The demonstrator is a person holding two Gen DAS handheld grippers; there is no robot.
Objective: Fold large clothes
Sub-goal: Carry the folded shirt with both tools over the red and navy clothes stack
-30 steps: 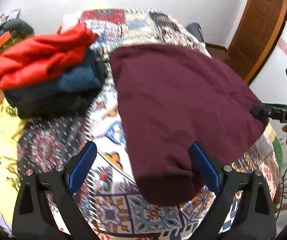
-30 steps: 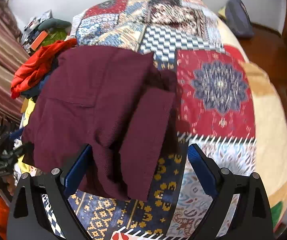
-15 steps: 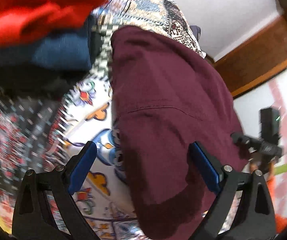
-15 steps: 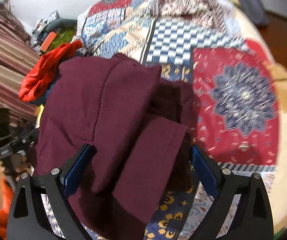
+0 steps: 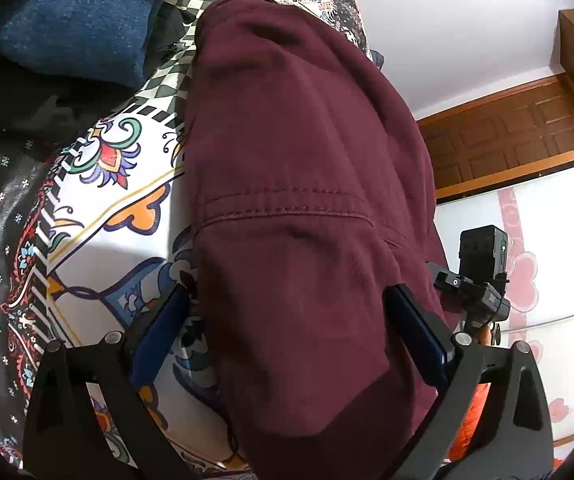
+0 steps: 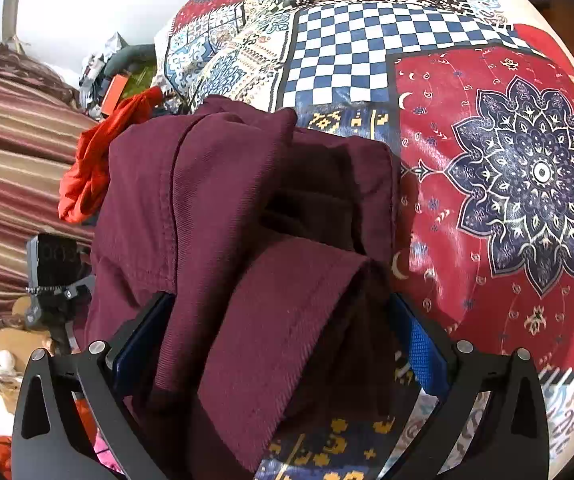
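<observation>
Both tongs stand released over the folded maroon cotton garment [image 5: 307,200] spread on the patchwork patterned bedspread [image 5: 99,184]: the left gripper [image 5: 287,320] has the cloth's near end between its blue-padded fingers, neither pad pressing it. The right gripper [image 6: 283,332], whose jaws have just been opening wider, straddles the folded maroon sleeve [image 6: 287,320] without clamping it, a crumpled red garment [image 6: 95,164] lying well off to its left.
</observation>
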